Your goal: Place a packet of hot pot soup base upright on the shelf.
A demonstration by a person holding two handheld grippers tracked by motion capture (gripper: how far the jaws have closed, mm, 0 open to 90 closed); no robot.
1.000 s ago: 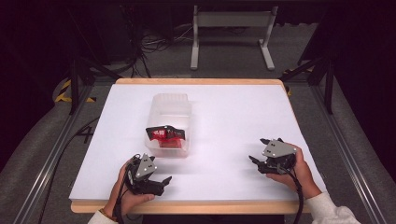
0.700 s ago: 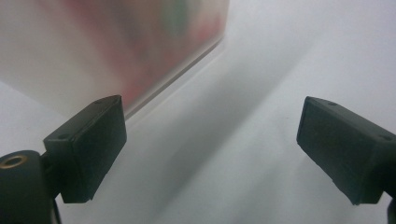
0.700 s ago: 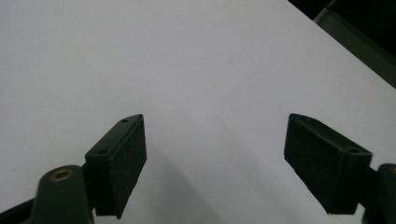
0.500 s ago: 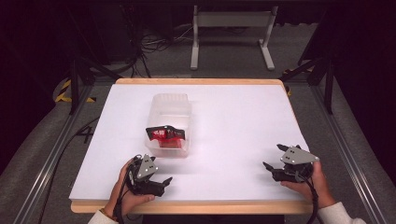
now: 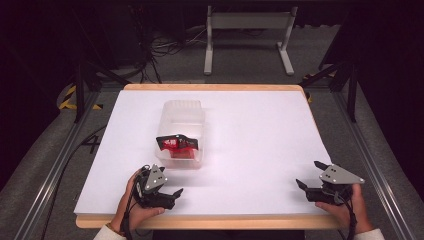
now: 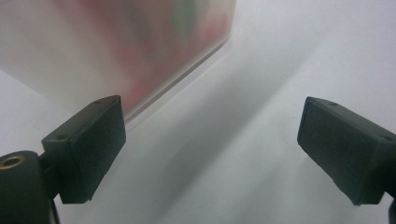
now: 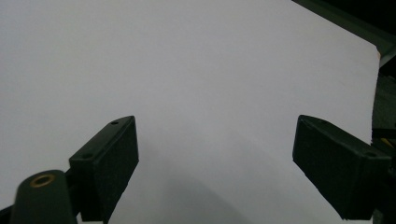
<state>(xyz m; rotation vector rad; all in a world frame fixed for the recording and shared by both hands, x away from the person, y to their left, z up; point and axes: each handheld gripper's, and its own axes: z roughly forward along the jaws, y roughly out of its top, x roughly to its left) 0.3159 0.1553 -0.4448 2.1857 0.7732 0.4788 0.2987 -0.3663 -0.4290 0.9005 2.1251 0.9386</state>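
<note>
Looking at where you're parked, I'd say you're between steps: both hands are low at the near edge of the table (image 5: 260,125) and nothing is held. Your left gripper (image 5: 172,192) has its jaws spread wide and empty, just short of the clear plastic bin (image 5: 182,112); in the left gripper view the bin's near wall (image 6: 140,51) sits blurry right above the left jaw. Your right gripper (image 5: 306,184) is released too, jaws apart over bare white surface, well away from the bin at the near right corner.

The bin stands upright, left of the table's centre, long axis running away from you toward the far edge. The red packet (image 5: 177,145) with the black top sits at the bin's near end, poking above the rim, its wide side roughly facing you.

Next move, my guess: bring the left gripper up and forward over the near wall, line the jaws across the packet's thin black edge, then close. Coming in too low looks likely to bump the wall.
</note>
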